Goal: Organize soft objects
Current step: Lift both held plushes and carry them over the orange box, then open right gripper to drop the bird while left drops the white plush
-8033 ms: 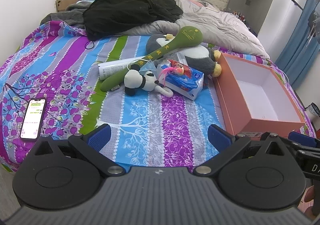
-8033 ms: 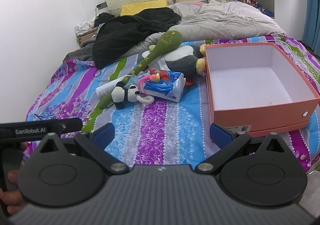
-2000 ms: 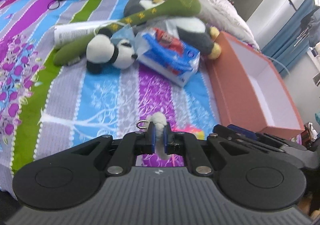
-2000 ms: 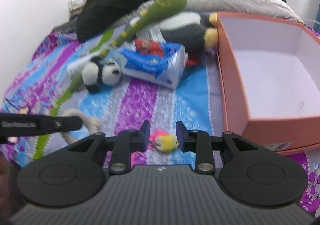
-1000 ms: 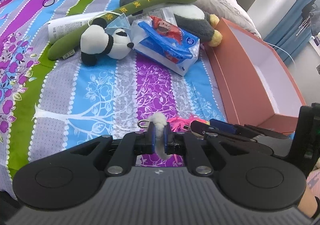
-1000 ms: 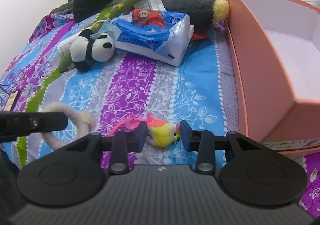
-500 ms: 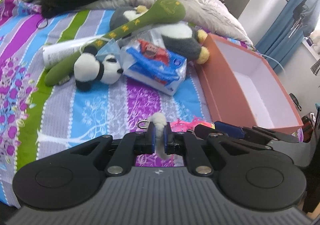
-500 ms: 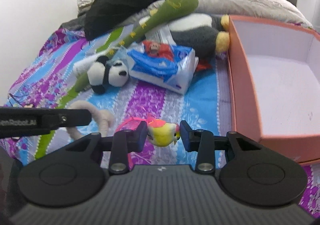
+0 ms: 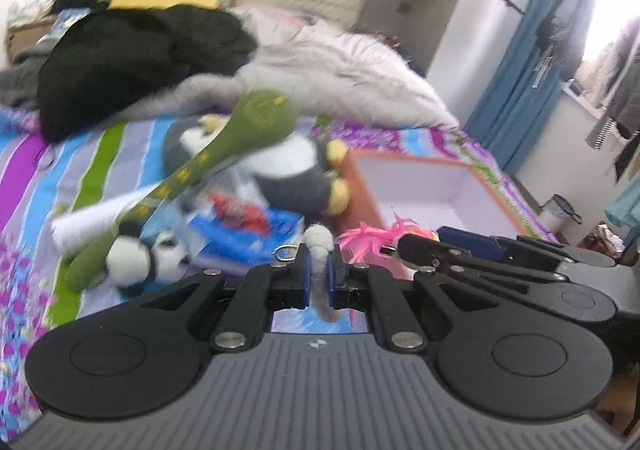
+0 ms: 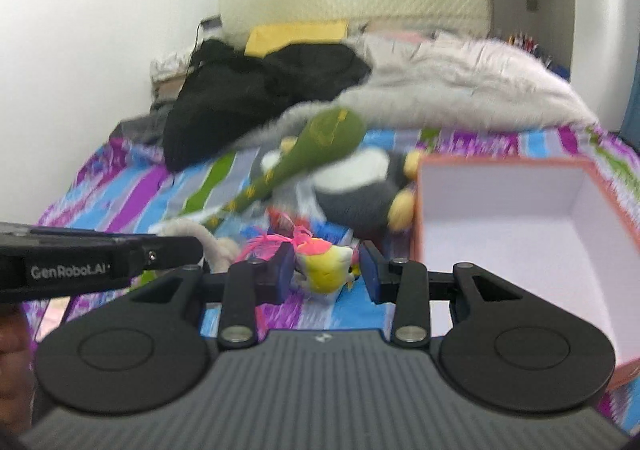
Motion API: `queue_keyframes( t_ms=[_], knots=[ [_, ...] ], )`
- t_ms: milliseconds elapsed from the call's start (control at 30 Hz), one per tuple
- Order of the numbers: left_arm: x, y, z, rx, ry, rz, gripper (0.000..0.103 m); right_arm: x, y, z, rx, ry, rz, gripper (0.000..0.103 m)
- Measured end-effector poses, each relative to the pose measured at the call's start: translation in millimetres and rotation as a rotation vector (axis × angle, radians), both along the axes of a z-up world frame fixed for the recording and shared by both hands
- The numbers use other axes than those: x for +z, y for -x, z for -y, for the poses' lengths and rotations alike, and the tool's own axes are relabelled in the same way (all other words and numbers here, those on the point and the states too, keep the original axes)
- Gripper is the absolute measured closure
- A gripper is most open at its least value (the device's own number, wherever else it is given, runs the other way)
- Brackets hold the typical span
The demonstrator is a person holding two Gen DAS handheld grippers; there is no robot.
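Bedspread (image 9: 24, 178) striped in purple, blue, green and grey, cluttered with soft things. Left gripper (image 9: 319, 268) nearly closed, pads pinching a thin pale furry strip (image 9: 319, 250) with a small metal ring beside it; the rest of that strip hanging out of sight below. Right gripper (image 10: 325, 270) partly closed, clamping a small yellow plush bird (image 10: 326, 266) with pink head and pink feathery tuft, lifted clear of the bedding. Just right of both grippers, an orange box (image 10: 624, 218) with white inside, open at the top. Behind the grippers, a small panda plush (image 9: 140, 256), a blue tissue pack (image 9: 240, 234), a long green plush club (image 9: 224, 154) leaning across a grey-and-white penguin plush (image 9: 296, 178). Farther back, black clothing (image 9: 132, 54) and a grey quilt (image 9: 340, 78). Both views blurred.
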State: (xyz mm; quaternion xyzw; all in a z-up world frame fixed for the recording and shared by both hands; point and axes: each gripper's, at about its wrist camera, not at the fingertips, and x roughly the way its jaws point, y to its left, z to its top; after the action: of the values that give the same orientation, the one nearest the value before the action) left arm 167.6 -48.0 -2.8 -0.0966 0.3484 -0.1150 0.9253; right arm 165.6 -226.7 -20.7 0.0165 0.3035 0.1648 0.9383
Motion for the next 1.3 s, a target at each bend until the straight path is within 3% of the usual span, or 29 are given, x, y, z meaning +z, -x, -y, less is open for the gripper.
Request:
queue_keyframes(
  t_ms=[167, 333, 500, 667, 1000, 1200, 1300],
  knots=[
    [23.1, -16.5, 34.1, -0.068, 0.008, 0.043, 0.094, 24.7, -7.6, 31.2, -0.057, 0.005, 0.058, 0.064],
    [32.9, -42.4, 82.1, -0.152, 0.022, 0.035, 0.093, 36.3, -16.0, 69.7, -0.104, 0.045, 0.083, 0.064],
    [29.9, -71.5, 134.8, -0.232, -0.023, 0.003, 0.093, 32.3, -30.8, 117.9, -0.153, 0.031, 0.027, 0.064],
    [-2.5, -108.6, 177.1, -0.282, -0.032, -0.104, 0.093, 8.2, -48.4, 159.9, -0.195, 0.025, -0.075, 0.064],
    [-86.5, -153.8, 231.3, -0.351, -0.076, -0.303, 0.093, -70.6, -80.2, 210.1, -0.234, 0.033, -0.283, 0.064],
    [-108.2, -161.9, 238.2, -0.350, -0.093, -0.340, 0.093, -98.2, -85.1, 216.5, -0.245, 0.021, -0.341, 0.063],
    [-112.7, -163.5, 236.4, -0.351, -0.109, -0.345, 0.082, -104.8, -87.3, 218.1, -0.259, 0.005, -0.366, 0.057]
  ],
)
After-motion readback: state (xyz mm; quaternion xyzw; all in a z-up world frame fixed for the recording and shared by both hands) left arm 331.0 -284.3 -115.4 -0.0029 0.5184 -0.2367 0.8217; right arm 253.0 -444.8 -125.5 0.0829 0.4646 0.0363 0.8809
